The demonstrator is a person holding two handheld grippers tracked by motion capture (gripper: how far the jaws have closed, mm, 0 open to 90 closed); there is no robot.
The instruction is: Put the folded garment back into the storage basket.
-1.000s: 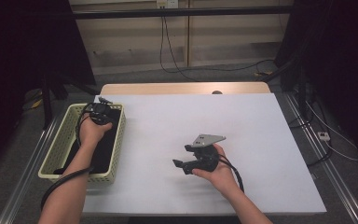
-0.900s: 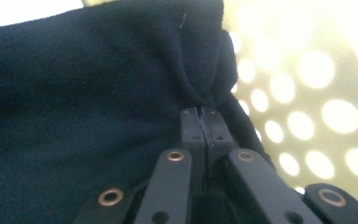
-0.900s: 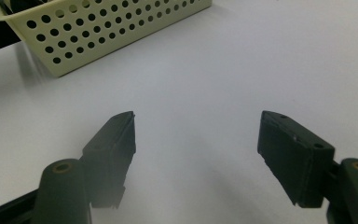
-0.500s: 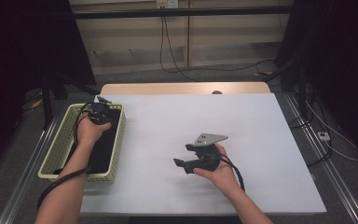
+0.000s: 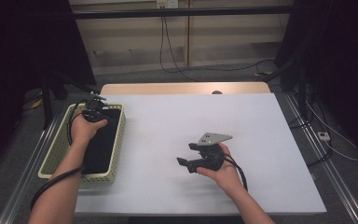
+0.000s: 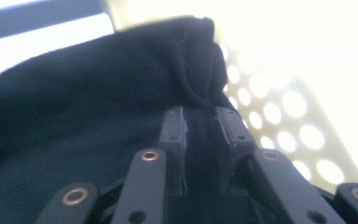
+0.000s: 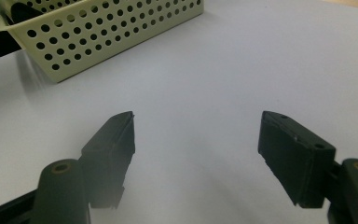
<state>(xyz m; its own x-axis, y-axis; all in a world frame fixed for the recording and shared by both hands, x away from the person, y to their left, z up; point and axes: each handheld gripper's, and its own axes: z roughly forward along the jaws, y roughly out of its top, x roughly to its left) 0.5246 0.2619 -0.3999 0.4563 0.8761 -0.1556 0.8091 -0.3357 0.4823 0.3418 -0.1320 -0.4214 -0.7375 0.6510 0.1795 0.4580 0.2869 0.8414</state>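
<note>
1. Black cloth (image 5: 103, 140), one piece, lying inside one pale yellow-green perforated basket (image 5: 116, 144) at the left edge of the white table (image 5: 261, 130).
2. Two claws counted, one per hand; one basket, one cloth, one table.
3. Left claw (image 5: 93, 111) reaching down into the far end of the basket, over the cloth.
4. In the left gripper view: left claw (image 6: 200, 130) with jaws only narrowly apart, having just been opening; a raised fold of the black cloth (image 6: 74, 116) standing in the slim gap between them and running on up past the tips. Pads close beside the fold, apparently no longer pinching it hard; exact contact hard to tell in the blur.
5. Right claw (image 5: 186, 156) held above bare table in the middle, well apart from the basket, tips pointing left toward it.
6. In the right gripper view: right claw (image 7: 196, 140) spread wide, nothing between the jaws, white table (image 7: 242, 60) beneath and the basket (image 7: 98, 37) at the upper left.
7. Cloth stretched along the basket's length, long axis running from the near side of the table to the far side, filling most of the basket floor.
</note>
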